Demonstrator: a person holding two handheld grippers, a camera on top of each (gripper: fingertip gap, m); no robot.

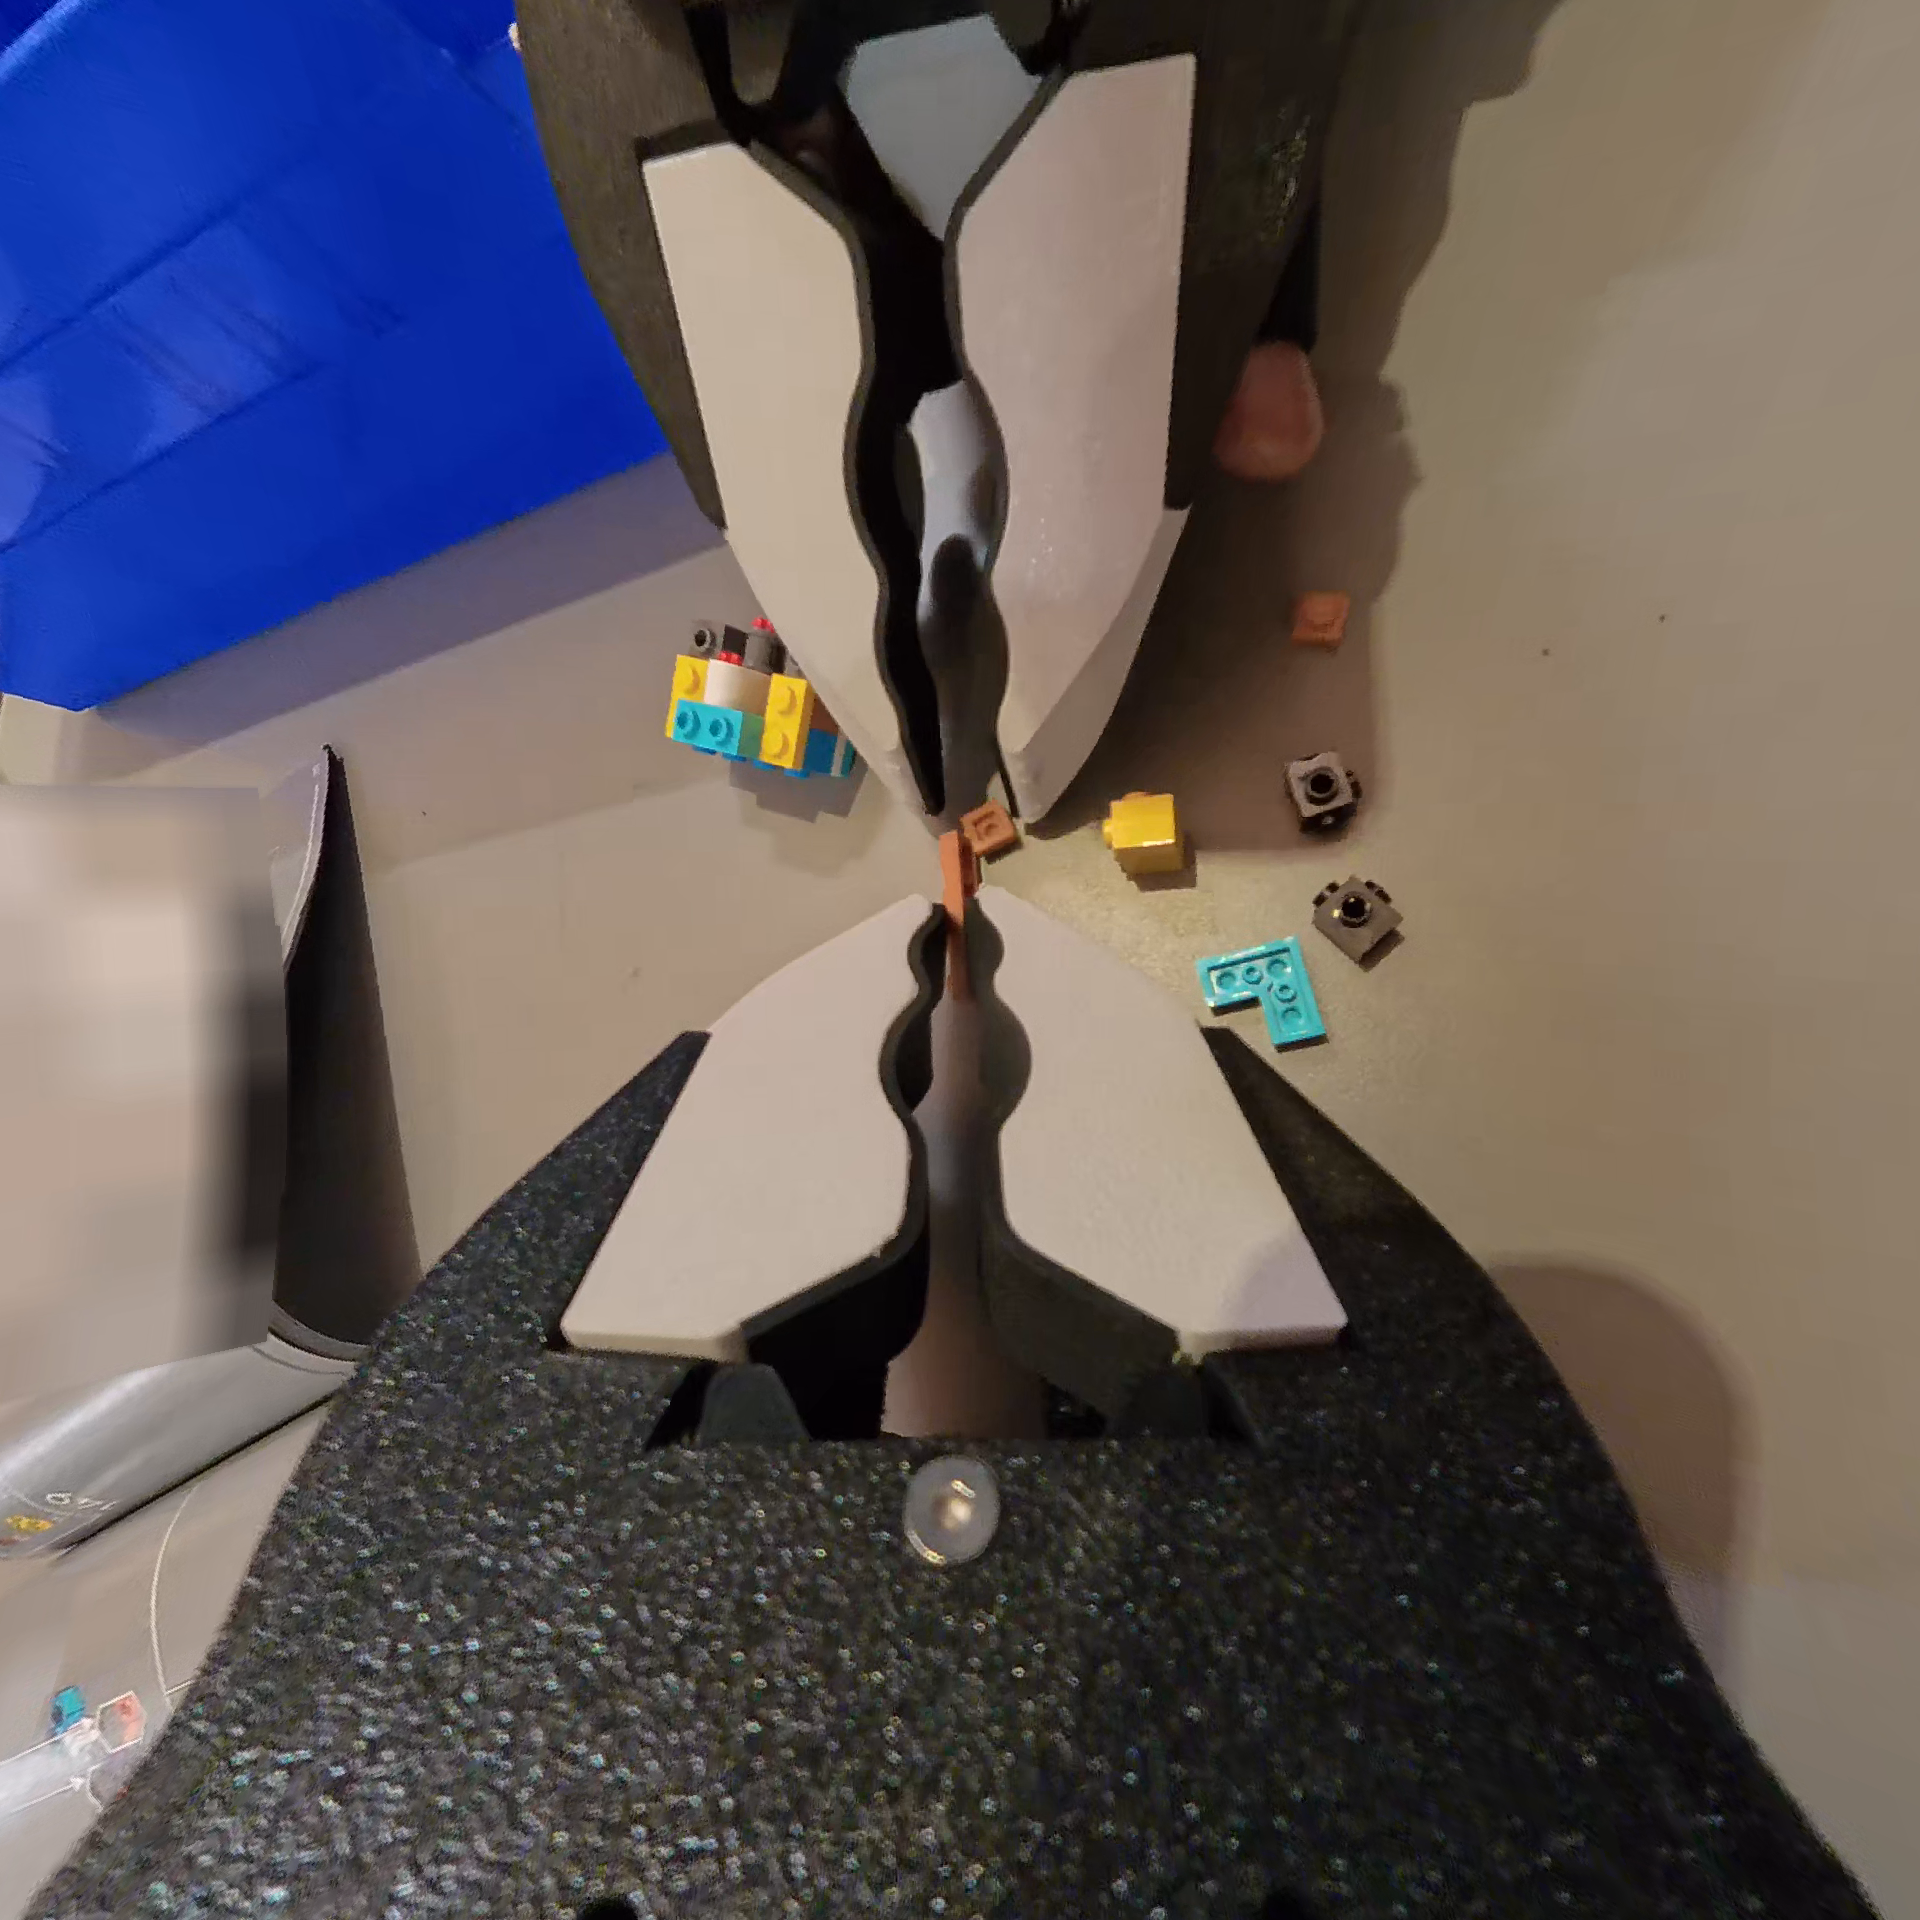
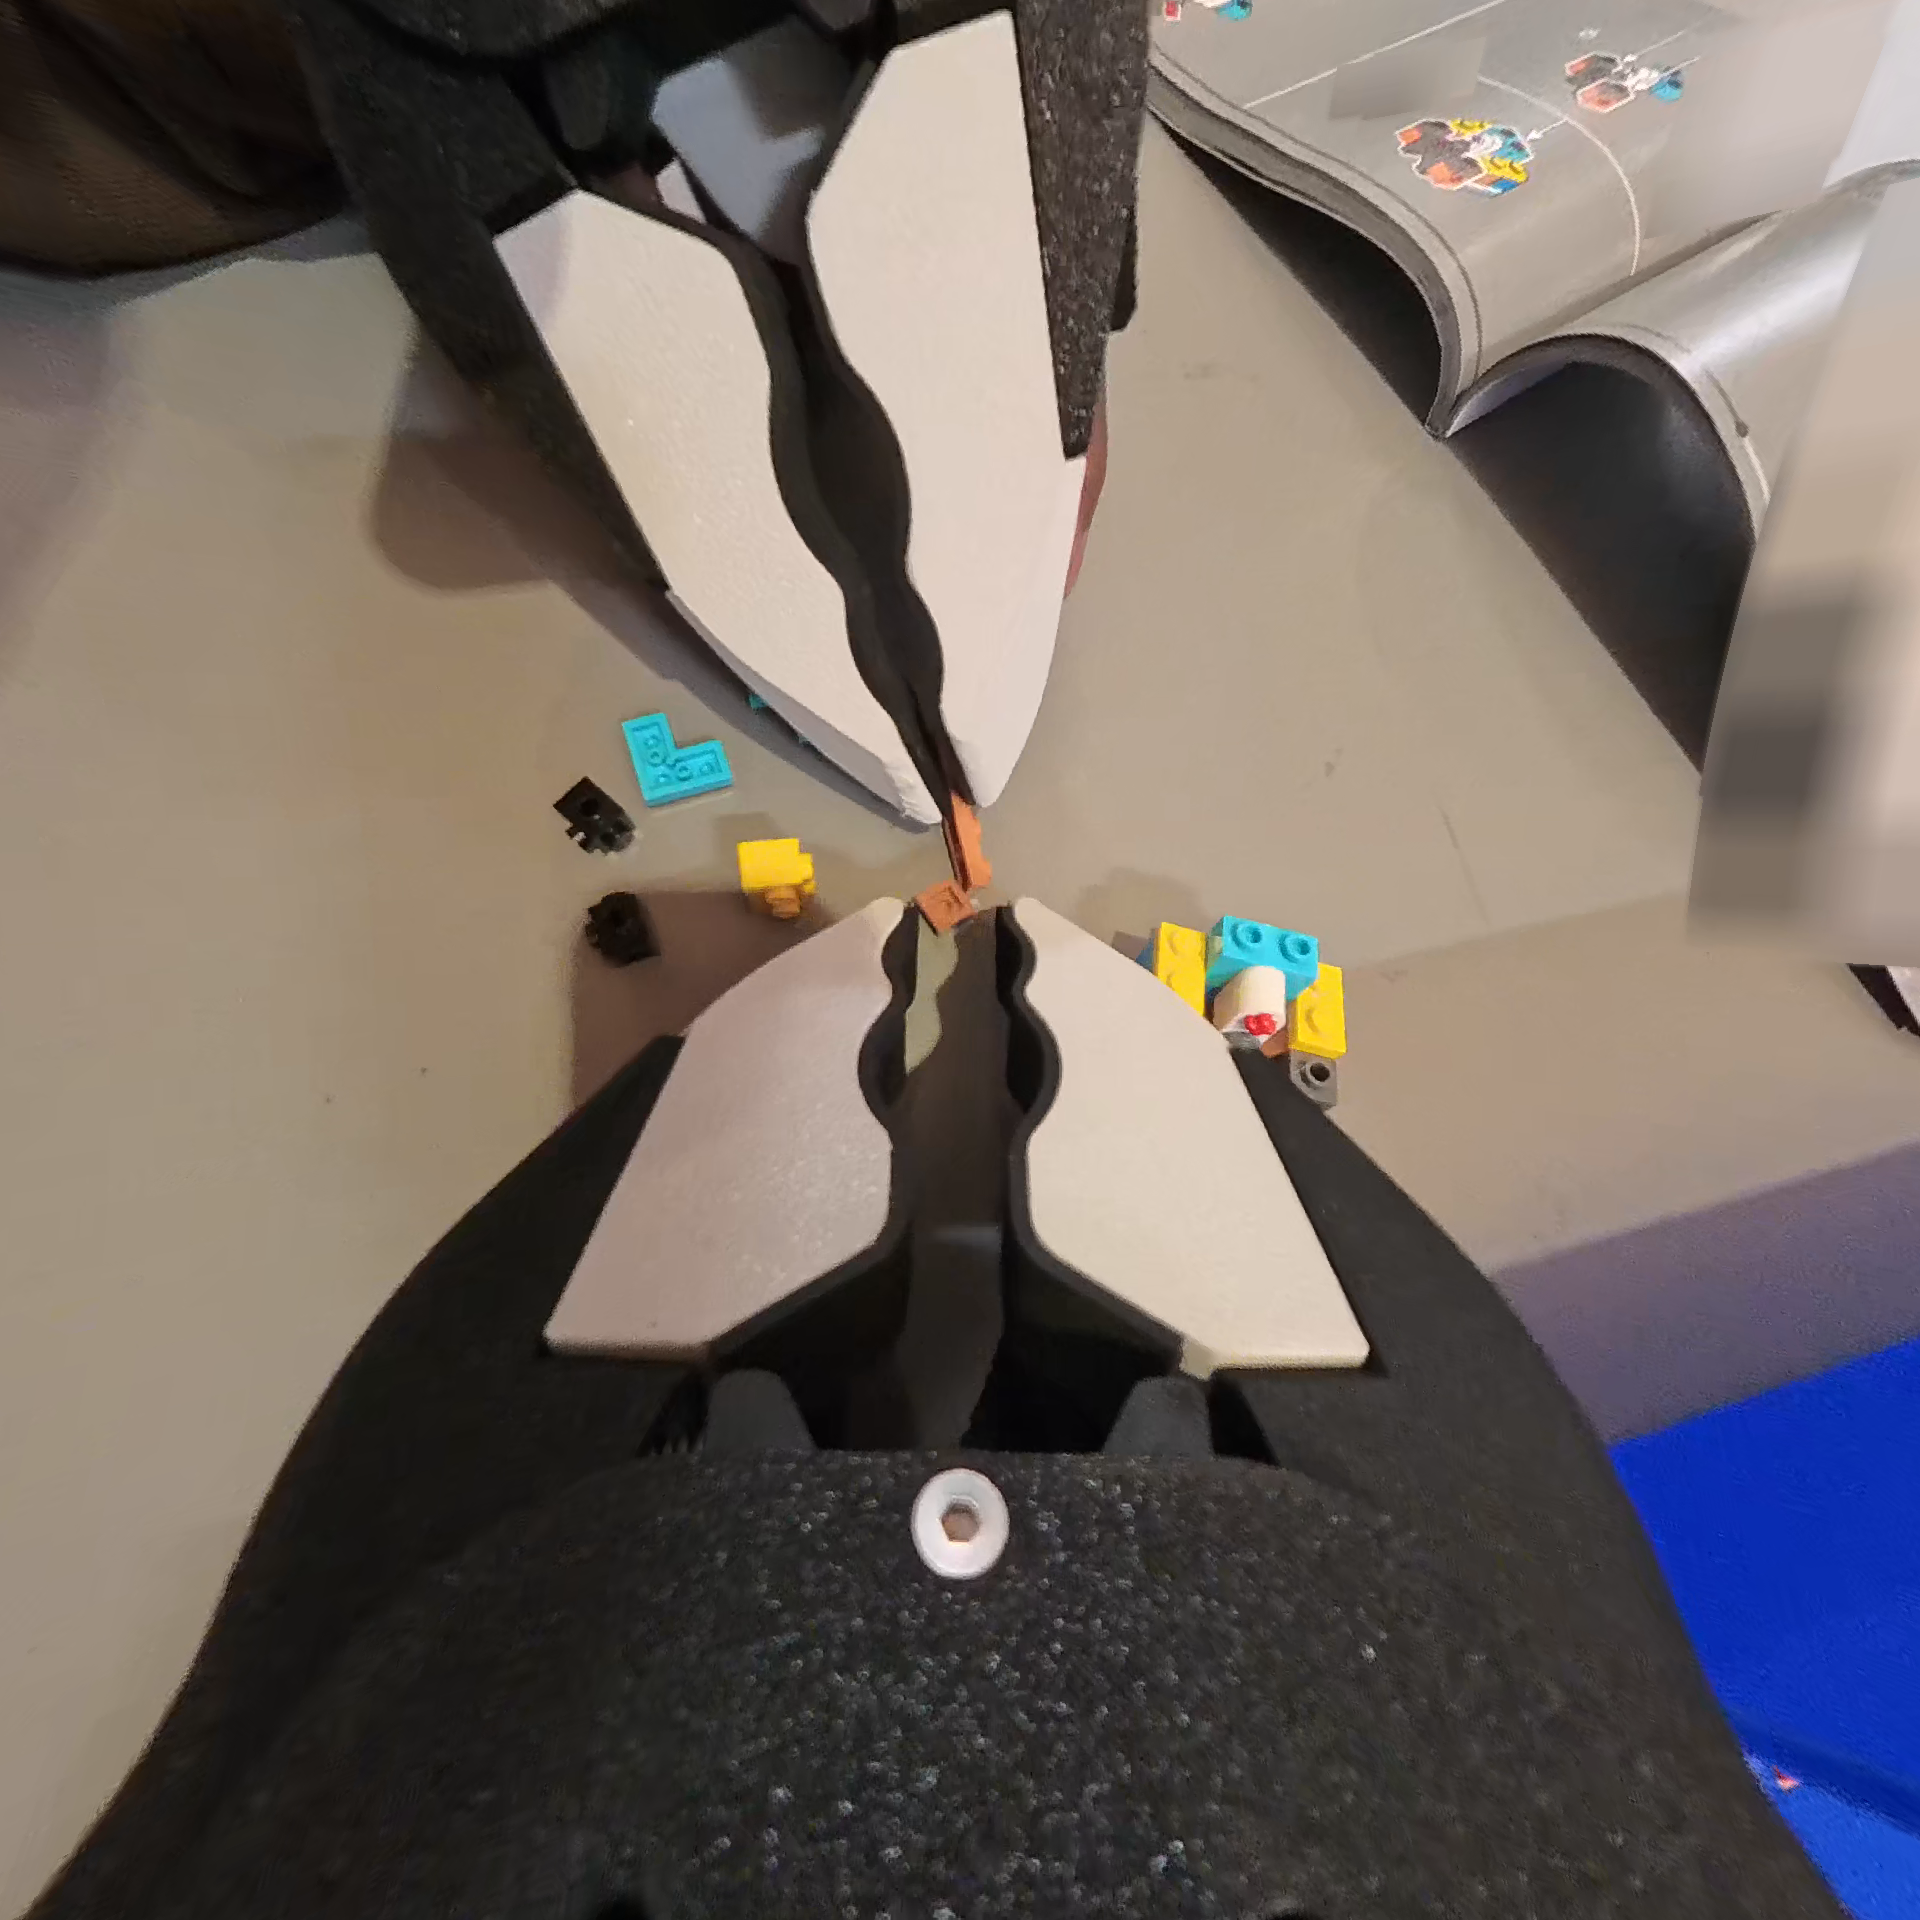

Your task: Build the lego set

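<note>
Grey table (image 1: 1558,312), left gripper (image 1: 956,914) pinching brown plate (image 1: 958,914), right gripper (image 2: 961,920) tip-to-tip.

A plain grey-beige bench (image 1: 1662,416) carries loose plastic bricks: a small yellow cube brick (image 1: 1145,831), two black studded cube bricks (image 1: 1322,792) (image 1: 1356,916) near it, a flat turquoise L-shaped plate (image 1: 1262,987), a small brown tile (image 1: 1322,620) set apart, and a yellow-and-turquoise part-built brick cluster (image 1: 758,707). An open grey instruction booklet (image 2: 1558,239) and a blue plastic bin (image 1: 260,343) also rest there.
</note>
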